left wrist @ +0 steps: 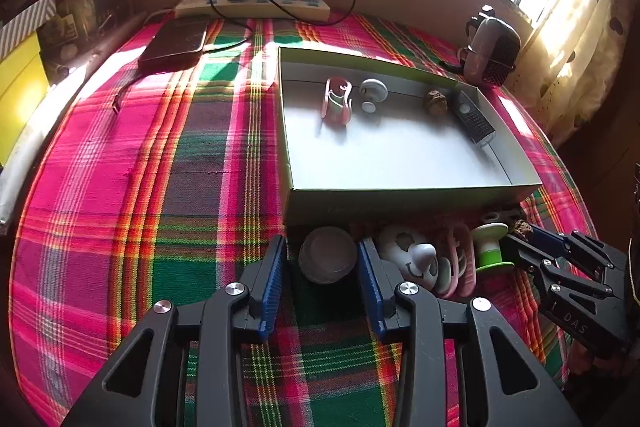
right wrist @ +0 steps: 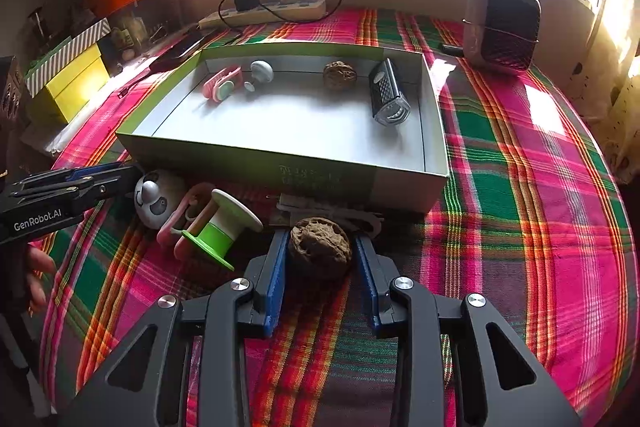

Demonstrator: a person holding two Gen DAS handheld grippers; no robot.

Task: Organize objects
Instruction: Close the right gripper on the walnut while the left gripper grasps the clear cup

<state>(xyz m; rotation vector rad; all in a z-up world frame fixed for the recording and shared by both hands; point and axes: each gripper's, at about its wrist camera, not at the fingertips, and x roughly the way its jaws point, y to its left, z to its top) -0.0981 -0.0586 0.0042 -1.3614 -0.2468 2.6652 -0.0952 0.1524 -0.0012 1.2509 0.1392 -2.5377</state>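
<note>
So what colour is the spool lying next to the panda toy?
White with green flanges; the spool shows best in the right wrist view.

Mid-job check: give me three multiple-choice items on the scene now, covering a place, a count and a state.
1. The grater lies: A) inside the box; B) outside the box; C) in the right gripper.
2. Walnuts in view: A) one; B) two; C) four.
3. The left gripper is: A) shut on the grater; B) open around the grey round object; C) out of view.
Answers: 1 A, it rests by the box's right wall. 2 B, one in the box, one between the right gripper's pads. 3 B, a gap shows beside the object.
</note>
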